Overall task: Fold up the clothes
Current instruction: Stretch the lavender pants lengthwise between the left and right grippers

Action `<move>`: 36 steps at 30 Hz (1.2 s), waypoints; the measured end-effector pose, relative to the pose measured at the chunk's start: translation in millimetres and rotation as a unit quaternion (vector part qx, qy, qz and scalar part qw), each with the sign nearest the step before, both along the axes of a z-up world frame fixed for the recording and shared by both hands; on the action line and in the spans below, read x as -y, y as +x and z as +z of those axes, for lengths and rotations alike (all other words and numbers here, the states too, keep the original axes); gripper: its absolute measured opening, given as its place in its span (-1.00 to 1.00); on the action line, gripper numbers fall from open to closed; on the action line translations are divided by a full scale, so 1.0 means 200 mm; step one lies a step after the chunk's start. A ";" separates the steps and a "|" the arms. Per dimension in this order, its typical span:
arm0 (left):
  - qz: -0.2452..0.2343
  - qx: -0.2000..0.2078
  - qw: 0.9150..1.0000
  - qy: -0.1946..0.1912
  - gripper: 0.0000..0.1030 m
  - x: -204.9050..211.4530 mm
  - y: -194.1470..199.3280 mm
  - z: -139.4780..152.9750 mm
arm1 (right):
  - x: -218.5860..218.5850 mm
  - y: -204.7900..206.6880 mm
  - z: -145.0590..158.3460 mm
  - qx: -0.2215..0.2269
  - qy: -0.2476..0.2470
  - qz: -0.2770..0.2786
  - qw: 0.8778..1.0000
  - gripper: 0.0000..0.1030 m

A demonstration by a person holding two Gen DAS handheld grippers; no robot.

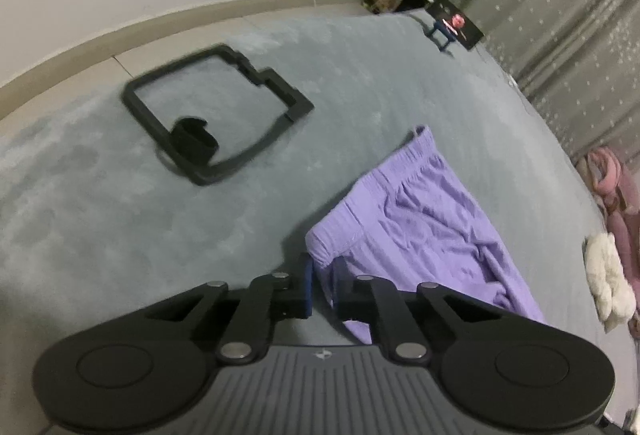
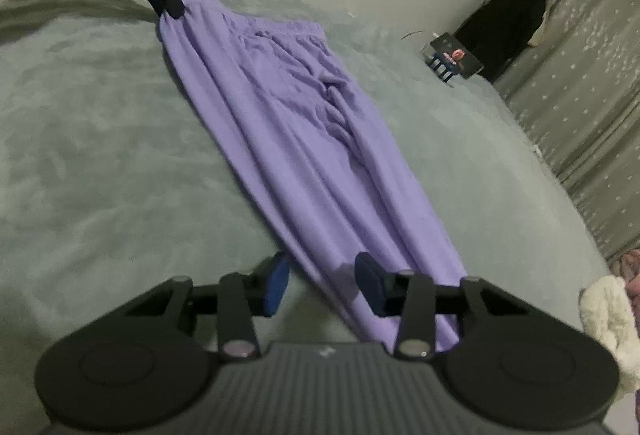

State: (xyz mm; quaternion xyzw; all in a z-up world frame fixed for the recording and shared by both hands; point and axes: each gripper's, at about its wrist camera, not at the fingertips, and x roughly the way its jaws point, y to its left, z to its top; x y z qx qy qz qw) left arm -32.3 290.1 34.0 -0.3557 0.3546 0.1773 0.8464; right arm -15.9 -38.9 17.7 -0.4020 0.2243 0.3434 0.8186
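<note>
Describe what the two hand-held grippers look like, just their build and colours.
Each hand-held gripper, left and right, has a grey ribbed body with a small logo, round black discs at both sides, black linkage arms with silver pivot pins, and blue pads on the fingers. No cables show.

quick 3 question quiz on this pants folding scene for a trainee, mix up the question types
1. True or false: the left gripper is pinching a corner of the purple pants.
2. Multiple choice: where is the pants' fabric relative to the right gripper? A) far off to one side B) between its pads, which stand apart C) none in sight
3. Short answer: what lies on the grey blanket beyond the pants in the left wrist view?

Key:
1. True. Its jaws are closed on the waistband corner.
2. B. The leg end runs between the pads, with a visible gap on the left pad's side.
3. A black frame.
</note>
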 end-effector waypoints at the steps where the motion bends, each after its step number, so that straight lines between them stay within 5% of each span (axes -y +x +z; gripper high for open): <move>1: 0.003 0.005 1.000 0.004 -0.89 0.00 -0.01 0.01 | -0.02 0.00 -0.01 0.008 -0.003 0.001 1.000 -0.30; 11: 0.006 0.037 0.999 0.006 -0.92 -0.04 -0.04 0.09 | -0.14 -0.03 -0.03 0.040 -0.006 0.022 0.999 -0.28; 13: 0.005 0.040 0.999 0.004 -0.92 -0.05 -0.05 0.10 | -0.16 -0.03 -0.04 0.033 -0.011 0.026 0.999 -0.46; 14: 0.006 0.042 0.999 0.003 -0.92 -0.06 -0.05 0.10 | -0.16 -0.03 -0.04 0.025 -0.014 0.028 0.999 -0.87; 24: 0.036 0.049 0.997 0.046 -0.93 -0.15 -0.10 0.17 | -0.25 -0.19 0.09 -0.035 -0.009 0.102 0.994 -0.87; 36: -0.022 -0.052 0.994 0.089 -0.89 -0.09 -0.03 0.09 | -0.26 -0.17 0.09 -0.104 -0.018 0.119 0.987 -0.79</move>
